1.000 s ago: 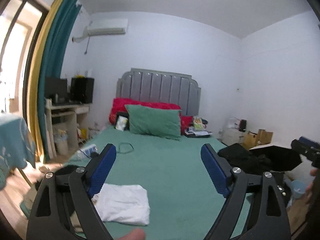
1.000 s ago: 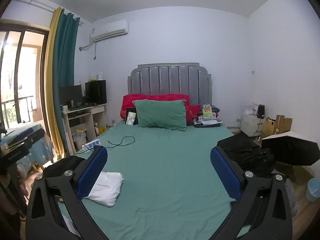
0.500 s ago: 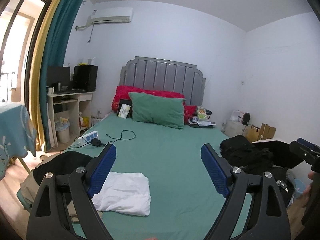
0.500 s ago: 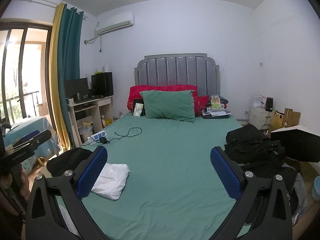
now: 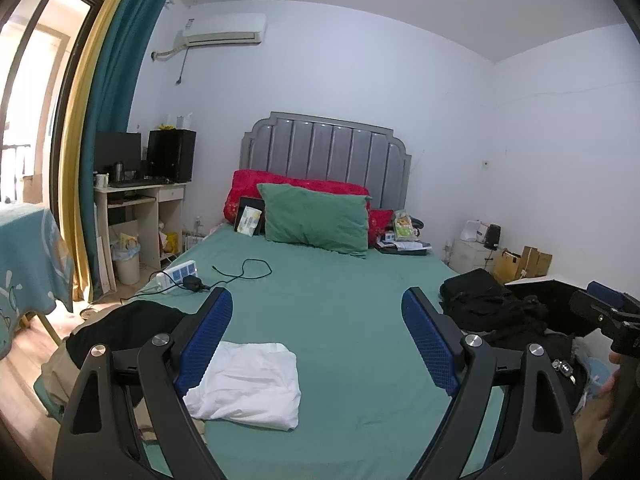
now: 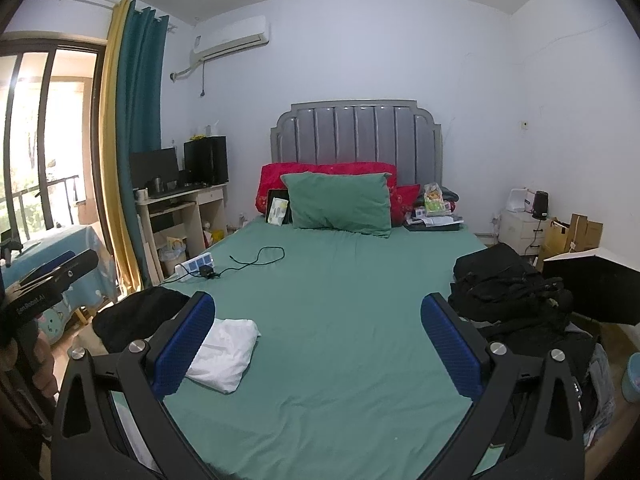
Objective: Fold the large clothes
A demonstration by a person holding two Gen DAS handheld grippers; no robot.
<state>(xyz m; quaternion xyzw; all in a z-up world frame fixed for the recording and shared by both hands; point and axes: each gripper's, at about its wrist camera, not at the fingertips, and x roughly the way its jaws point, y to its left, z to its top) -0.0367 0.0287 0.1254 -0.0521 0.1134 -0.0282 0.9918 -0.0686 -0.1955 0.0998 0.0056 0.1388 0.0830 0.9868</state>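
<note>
A folded white garment (image 5: 250, 382) (image 6: 224, 354) lies on the green bed sheet (image 5: 344, 320) (image 6: 344, 320) near the foot, on the left. A dark garment (image 5: 124, 328) (image 6: 138, 316) hangs over the bed's left edge. A heap of black clothes (image 5: 486, 306) (image 6: 508, 292) sits at the right edge. My left gripper (image 5: 318, 334) is open and empty, held above the foot of the bed. My right gripper (image 6: 318, 338) is also open and empty, at about the same height. The other gripper shows at the edge of each view.
A green pillow (image 5: 316, 224) and red pillows (image 5: 256, 188) lean on the grey headboard (image 5: 326, 152). A power strip (image 5: 178, 274) with a black cable (image 5: 244, 270) lies on the sheet. A desk (image 5: 136, 216) stands left, boxes (image 5: 524, 264) right.
Both cameras have tilted and risen, so the bed sits lower in view and shows more fully. The white garment and the clothes heaps have not moved. Both grippers stay open.
</note>
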